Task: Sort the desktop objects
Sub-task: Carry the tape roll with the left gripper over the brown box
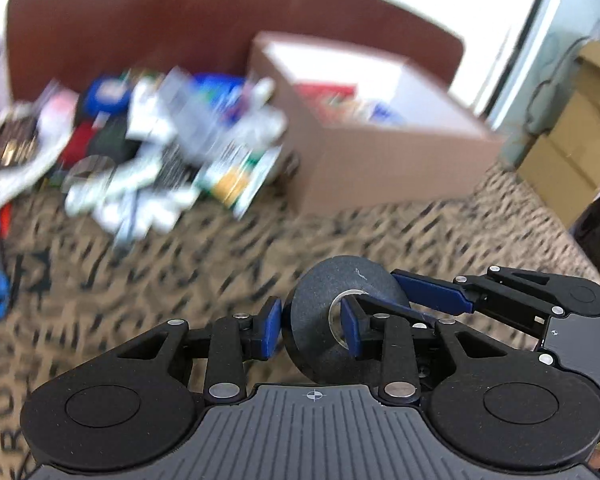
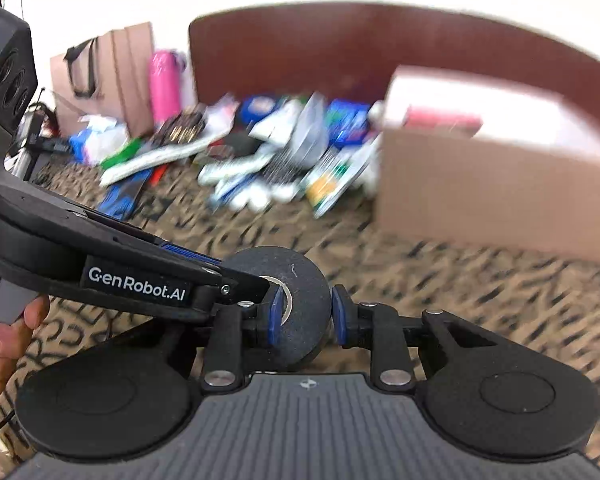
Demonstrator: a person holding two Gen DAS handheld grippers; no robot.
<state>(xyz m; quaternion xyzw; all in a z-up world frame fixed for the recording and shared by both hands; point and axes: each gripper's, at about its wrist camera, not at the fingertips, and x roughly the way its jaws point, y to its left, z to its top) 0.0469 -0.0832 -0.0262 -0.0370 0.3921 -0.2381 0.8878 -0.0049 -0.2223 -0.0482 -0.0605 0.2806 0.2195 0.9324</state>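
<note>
Left tongs [image 1: 310, 330]: mine, clamped on the black tape roll [image 1: 320, 320], one finger through its hole.
Right tongs [image 2: 304, 316]: clamped on the same roll's other side.
Tape roll: held up between both, above the patterned tablecloth [image 1: 180, 280].
Beyond: blurred clutter pile [image 1: 160, 148] beside a cardboard box [image 1: 380, 168].

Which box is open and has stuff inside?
The big brown cardboard box on the patterned tabletop, beside the messy pile. Its top is open, with things inside. The tan boxes behind look shut.

The left gripper [image 1: 310, 330] and the right gripper [image 2: 305, 316] both pinch tight. They meet side by side, tips tilted down.
</note>
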